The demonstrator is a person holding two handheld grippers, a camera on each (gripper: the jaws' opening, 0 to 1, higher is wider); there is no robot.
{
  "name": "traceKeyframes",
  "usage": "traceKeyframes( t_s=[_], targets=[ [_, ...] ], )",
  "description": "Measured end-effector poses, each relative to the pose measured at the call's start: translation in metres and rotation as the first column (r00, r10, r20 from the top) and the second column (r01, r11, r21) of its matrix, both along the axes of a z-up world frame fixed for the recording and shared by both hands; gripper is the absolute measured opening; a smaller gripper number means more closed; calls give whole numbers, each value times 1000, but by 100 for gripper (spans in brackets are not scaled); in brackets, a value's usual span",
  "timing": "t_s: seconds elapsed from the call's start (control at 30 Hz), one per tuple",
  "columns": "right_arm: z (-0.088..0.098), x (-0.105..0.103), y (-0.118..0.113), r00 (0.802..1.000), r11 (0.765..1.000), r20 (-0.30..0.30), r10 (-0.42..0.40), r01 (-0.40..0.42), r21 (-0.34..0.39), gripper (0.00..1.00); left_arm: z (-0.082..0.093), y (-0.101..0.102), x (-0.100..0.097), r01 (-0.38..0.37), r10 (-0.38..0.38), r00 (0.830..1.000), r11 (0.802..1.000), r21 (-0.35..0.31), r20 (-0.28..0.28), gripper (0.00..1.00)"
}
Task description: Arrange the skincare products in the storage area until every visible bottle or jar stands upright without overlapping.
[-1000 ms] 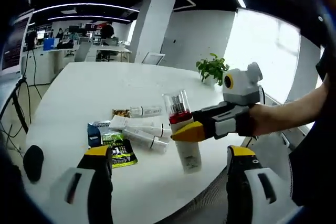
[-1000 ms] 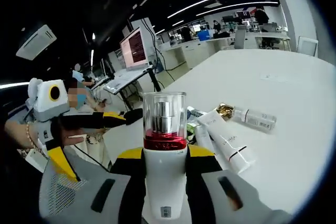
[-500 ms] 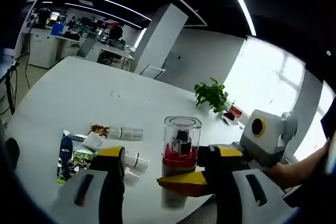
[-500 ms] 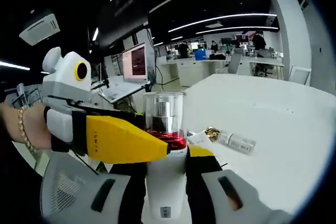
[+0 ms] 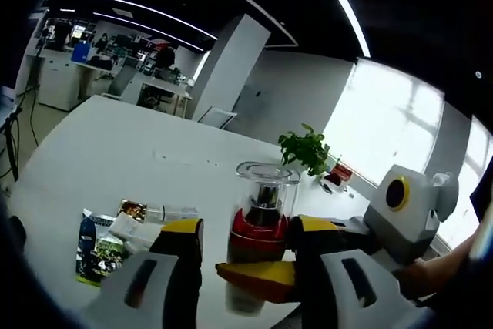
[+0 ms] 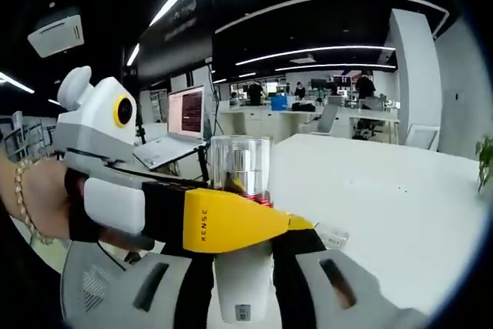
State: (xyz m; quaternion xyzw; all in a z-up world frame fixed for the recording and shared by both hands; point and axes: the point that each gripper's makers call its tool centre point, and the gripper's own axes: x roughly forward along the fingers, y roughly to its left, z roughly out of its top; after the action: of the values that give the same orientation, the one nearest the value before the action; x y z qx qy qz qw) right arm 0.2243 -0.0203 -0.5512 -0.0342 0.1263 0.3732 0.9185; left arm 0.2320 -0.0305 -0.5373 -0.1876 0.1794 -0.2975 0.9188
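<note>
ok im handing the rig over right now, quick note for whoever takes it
Right gripper: shut on the red-collared pump bottle, held upright off the table.
Left gripper: fingers either side of that bottle; whether it grips, cannot tell.
On the white table: tubes lying flat beside sachets.
Done: nothing standing on the table yet.
Left: set the bottle down upright, then stand each tube apart.
</note>
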Motion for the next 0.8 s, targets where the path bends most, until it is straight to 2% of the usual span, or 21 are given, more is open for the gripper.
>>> traceKeyframes(
  t_s=[0.13, 0.2, 0.37, 0.5, 0.57, 0.6, 0.67, 0.7, 0.73, 0.77, 0.8],
  targets=[
    [3, -1, 2, 1000, 1000, 3, 9, -9, -4, 28, 3, 0, 1, 0, 0, 1000, 1000, 6, 15, 34],
    [6, -2, 5, 1000, 1000, -2, 19, -19, 11, 28, 9, -3, -1, 8, -8, 999, 1000, 10, 40, 31],
    [10, 0, 2, 1000, 1000, -1, 10, -10, -5, 28, 16, -2, -1, 18, -20, 997, 999, 35, 73, 26],
    [18, -2, 0, 1000, 1000, 8, 15, -15, 3, 29, 23, -4, -4, 49, -50, 997, 999, 20, 64, 25],
    [21, -3, 1, 998, 999, 35, 44, -44, -2, 29, 25, -2, -4, 63, -62, 998, 998, -22, 29, 25],
    [25, -6, 1, 997, 998, 39, 63, -64, 18, 29, 28, -2, -5, 88, -86, 996, 995, -41, 34, 25],
    [34, -13, 3, 989, 991, 89, 122, -127, 52, 30, 33, -2, -9, 131, -128, 991, 989, -68, 41, 25],
    [38, -17, 3, 985, 983, 89, 145, -154, 102, 30, 39, -5, -12, 169, -164, 985, 981, -92, 57, 25],
    [43, -21, 3, 979, 971, 100, 177, -191, 145, 31, 45, -5, -15, 200, -194, 979, 972, -124, 63, 25],
    [49, -28, 4, 962, 945, 118, 245, -265, 194, 32, 51, -4, -18, 219, -211, 975, 963, -159, 64, 25],
    [50, -32, 2, 955, 926, 89, 282, -296, 234, 33, 60, -5, -23, 261, -248, 964, 948, -181, 90, 25]
  ],
)
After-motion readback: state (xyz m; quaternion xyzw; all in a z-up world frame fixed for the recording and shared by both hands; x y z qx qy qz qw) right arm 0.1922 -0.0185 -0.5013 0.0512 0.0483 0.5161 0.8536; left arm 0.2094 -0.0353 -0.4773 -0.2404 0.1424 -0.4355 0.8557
